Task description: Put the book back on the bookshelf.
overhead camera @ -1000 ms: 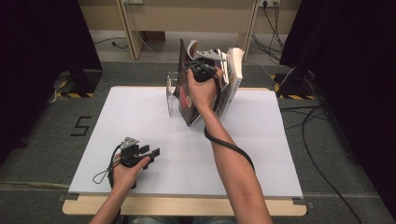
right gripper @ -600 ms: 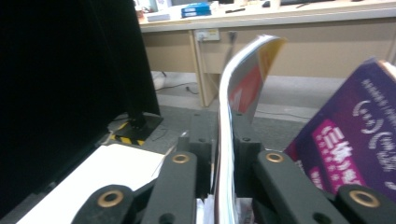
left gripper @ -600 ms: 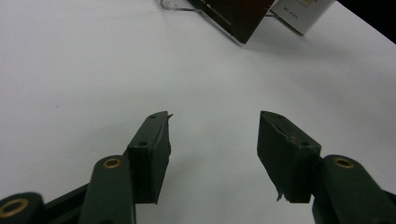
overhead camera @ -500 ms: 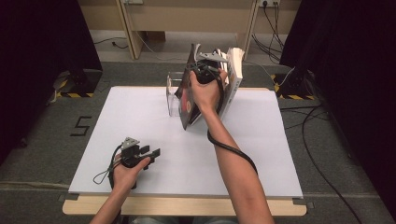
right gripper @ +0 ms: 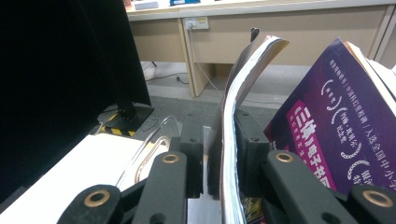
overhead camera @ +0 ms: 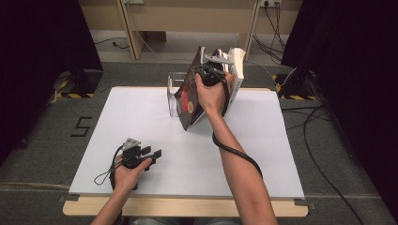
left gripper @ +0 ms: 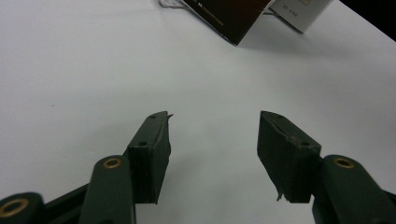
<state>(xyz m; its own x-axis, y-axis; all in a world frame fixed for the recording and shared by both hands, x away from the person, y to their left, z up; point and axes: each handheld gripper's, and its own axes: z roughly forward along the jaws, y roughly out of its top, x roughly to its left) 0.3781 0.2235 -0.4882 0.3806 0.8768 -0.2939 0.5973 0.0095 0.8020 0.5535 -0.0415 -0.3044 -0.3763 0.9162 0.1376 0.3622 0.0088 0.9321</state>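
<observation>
The clear wire book stand (overhead camera: 172,96) at the far edge of the white table (overhead camera: 141,117) serves as landmark. Well short of it and to its left, the left claw (overhead camera: 155,153) rests low over bare table, spread apart and empty, apparently waiting. Against the stand's right side leans the dark-covered book (overhead camera: 187,101), tilted; the right claw (overhead camera: 206,70) straddles its top edge, likely to seat it. Its jaws have just been opening, the book between them, beside a purple booklet (right gripper: 327,135).

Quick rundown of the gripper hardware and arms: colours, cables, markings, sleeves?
Both handheld: left gripper has dark green-black jaws with brass rivets, a grey three-cornered plate and a thin black looped cable. Right gripper is black with a grey plate and thicker black cable. Forearms bare, no sleeves.
</observation>
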